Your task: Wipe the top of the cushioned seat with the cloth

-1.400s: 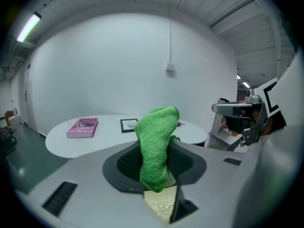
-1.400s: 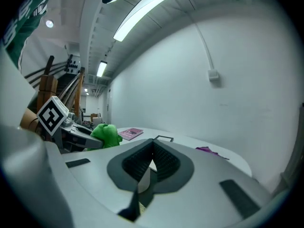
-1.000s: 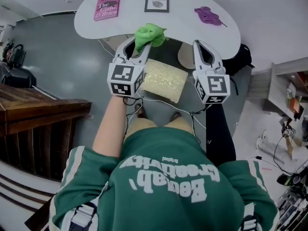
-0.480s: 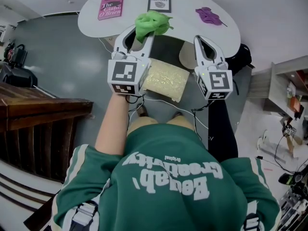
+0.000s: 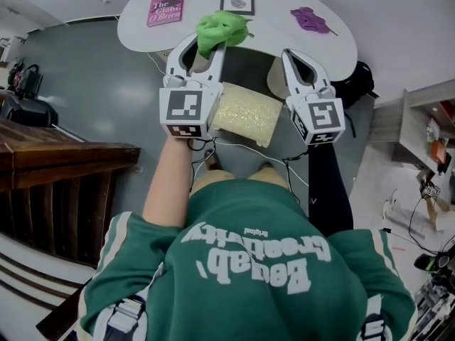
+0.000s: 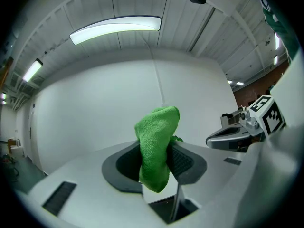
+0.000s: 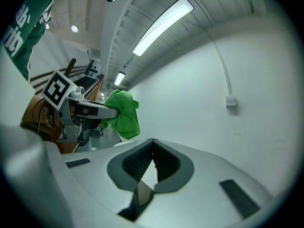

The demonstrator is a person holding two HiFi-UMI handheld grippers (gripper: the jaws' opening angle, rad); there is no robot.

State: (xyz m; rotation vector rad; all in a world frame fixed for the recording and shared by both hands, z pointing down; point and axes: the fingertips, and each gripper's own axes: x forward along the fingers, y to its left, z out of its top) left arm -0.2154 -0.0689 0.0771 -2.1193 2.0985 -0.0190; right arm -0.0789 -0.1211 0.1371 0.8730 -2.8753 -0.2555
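In the head view my left gripper (image 5: 207, 45) is shut on a bunched green cloth (image 5: 221, 28), held up in front of the white table's near edge. The pale yellow cushioned seat (image 5: 246, 114) lies below, between the two grippers and apart from the cloth. My right gripper (image 5: 292, 55) is shut with nothing in it, to the right of the seat. The left gripper view shows the cloth (image 6: 156, 146) pinched between the pads and sticking up above them. In the right gripper view the pads (image 7: 164, 164) meet at the tip, with the cloth (image 7: 122, 113) off to the left.
A white oval table (image 5: 135, 27) holds a pink book (image 5: 166, 6), a dark framed book (image 5: 237, 0) and a purple object (image 5: 310, 20). A tan round stool (image 5: 273, 85) sits partly under the table. Dark wooden steps (image 5: 57, 183) stand left, shelving (image 5: 426, 133) right.
Both grippers have moved a little forward toward the table. The green cloth went with the left gripper, farther from the seat. The right gripper stayed shut and empty.
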